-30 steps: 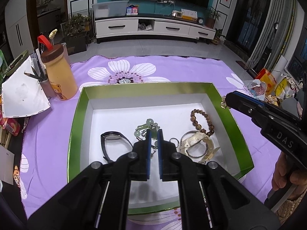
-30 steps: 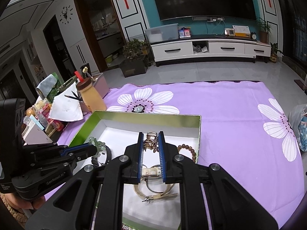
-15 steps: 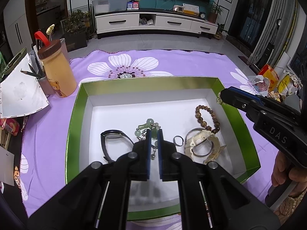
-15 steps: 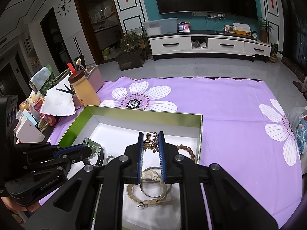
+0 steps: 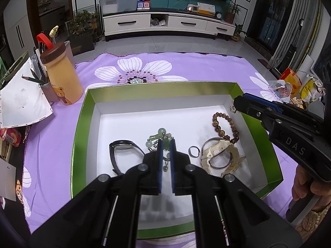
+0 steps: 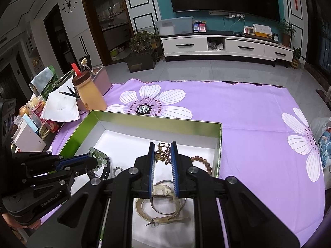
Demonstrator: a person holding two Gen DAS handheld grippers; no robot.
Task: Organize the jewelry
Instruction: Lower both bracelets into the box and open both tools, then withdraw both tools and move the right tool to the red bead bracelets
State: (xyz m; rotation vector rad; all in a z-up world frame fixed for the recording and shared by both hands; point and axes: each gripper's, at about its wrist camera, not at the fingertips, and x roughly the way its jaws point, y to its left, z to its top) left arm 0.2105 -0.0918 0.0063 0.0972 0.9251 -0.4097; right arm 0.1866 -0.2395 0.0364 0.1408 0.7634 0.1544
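Note:
A green box [image 5: 79,124] with a white floor lies on the purple flowered cloth. In it lie a black watch [image 5: 122,147], a small dark ring [image 5: 194,151], a cream watch [image 5: 219,155] over a metal bangle, and a brown bead bracelet [image 5: 224,124]. My left gripper [image 5: 165,144] is shut on a green jade bead bracelet [image 5: 161,134] and holds it above the box floor; it also shows in the right wrist view [image 6: 98,158]. My right gripper [image 6: 163,152] is shut on a gold hair clip [image 6: 162,152] above the box's right side.
A yellow bear bottle [image 5: 62,76], a pencil cup [image 5: 48,88] and papers [image 5: 22,101] stand left of the box. Snack bags [image 5: 293,84] lie at the right. The purple cloth [image 6: 248,124] spreads beyond the box [image 6: 157,122].
Both grippers have risen a little with their loads; the box looks smaller and lower in both views. The items lying in the box have not moved.

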